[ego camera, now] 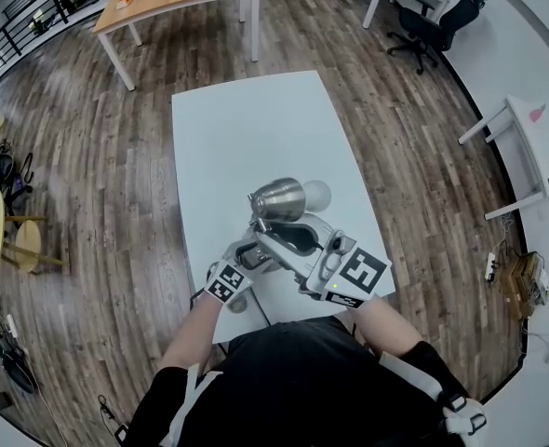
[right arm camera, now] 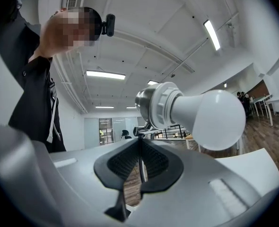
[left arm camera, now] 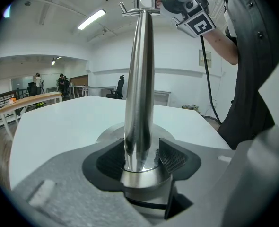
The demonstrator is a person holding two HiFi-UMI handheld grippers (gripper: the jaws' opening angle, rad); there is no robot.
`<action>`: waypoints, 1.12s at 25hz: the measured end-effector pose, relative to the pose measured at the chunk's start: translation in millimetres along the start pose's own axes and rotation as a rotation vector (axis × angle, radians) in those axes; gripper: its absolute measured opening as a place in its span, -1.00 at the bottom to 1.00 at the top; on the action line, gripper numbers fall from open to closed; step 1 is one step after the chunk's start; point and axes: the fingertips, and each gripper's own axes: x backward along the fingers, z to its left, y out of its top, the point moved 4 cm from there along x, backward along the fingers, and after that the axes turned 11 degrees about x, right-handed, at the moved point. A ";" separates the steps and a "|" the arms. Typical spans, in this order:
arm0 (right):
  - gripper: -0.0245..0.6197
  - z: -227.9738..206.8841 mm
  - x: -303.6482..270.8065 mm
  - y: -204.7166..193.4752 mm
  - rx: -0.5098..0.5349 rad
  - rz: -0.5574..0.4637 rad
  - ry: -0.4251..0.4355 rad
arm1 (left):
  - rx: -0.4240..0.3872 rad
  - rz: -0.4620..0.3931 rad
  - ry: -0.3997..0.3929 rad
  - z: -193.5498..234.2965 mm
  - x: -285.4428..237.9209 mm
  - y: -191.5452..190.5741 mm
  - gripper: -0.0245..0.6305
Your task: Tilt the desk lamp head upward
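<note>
White table (ego camera: 247, 128); left gripper (left arm camera: 142, 157) clamping lamp stem (left arm camera: 139, 79) shows only in its view.

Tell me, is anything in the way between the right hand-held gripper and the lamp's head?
Nothing visible is. The right hand-held gripper sits just under the lamp head, and nothing shows in the small space between them.

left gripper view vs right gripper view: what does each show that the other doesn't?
Left only: the left gripper shut on the lamp stem just above the lamp base, with the right gripper up at the stem's top. Right only: the lamp head and its white bulb above that gripper's shut jaws. Both: the white table and the person's dark top.
</note>
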 end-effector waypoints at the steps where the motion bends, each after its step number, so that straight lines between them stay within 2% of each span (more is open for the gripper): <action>1: -0.85 1.1 -1.2 -0.1 0.006 0.002 0.005 | 0.000 0.000 0.000 0.0 0.1 0.3 -0.20; 16: -0.84 15.0 -17.0 -3.1 0.082 0.033 0.073 | 0.004 0.000 -0.003 0.4 1.2 3.0 -0.21; 21: -0.84 22.5 -24.1 0.0 0.076 0.056 0.077 | 0.006 -0.001 -0.002 0.7 1.6 2.6 -0.21; 24: -0.83 22.7 -27.6 -0.4 0.085 0.062 0.067 | 0.013 -0.002 -0.003 3.1 2.2 3.9 -0.21; 28: -0.81 21.7 -28.7 -1.9 0.086 0.057 0.009 | 0.030 -0.006 0.002 5.5 2.0 3.9 -0.21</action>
